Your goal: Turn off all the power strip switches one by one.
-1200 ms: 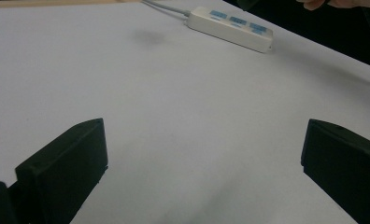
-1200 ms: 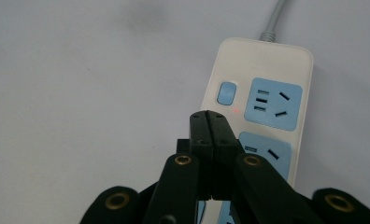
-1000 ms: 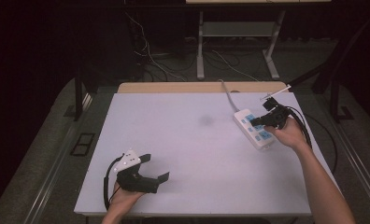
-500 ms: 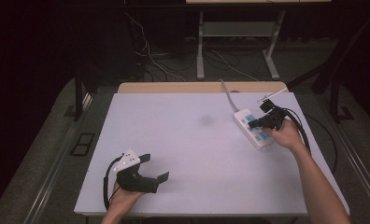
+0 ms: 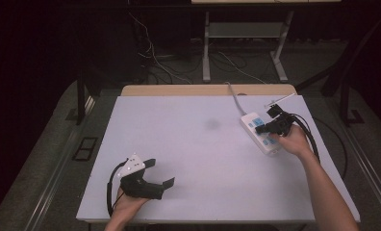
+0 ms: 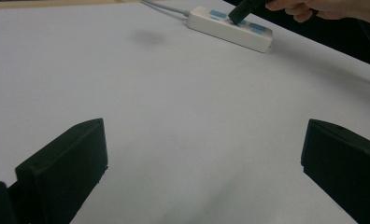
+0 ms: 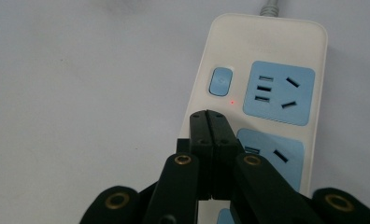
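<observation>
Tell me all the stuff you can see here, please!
power strip: one, white with blue sockets and a blue button, far right side of the table
strip's cord: one, grey, running off the far edge
table: one, white top
second table's legs: pale, on the dark floor behind
left hand-held gripper: one, black, near left, jaws open
right hand-held gripper: one, black, jaws shut, tips over the power strip
forearms: two, bottom edge

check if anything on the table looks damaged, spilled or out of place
Nothing stands out. The white power strip lies flat and intact near the table's right edge, a small red light lit beside its switch. The right tongs are shut over it; the left tongs are open.
</observation>
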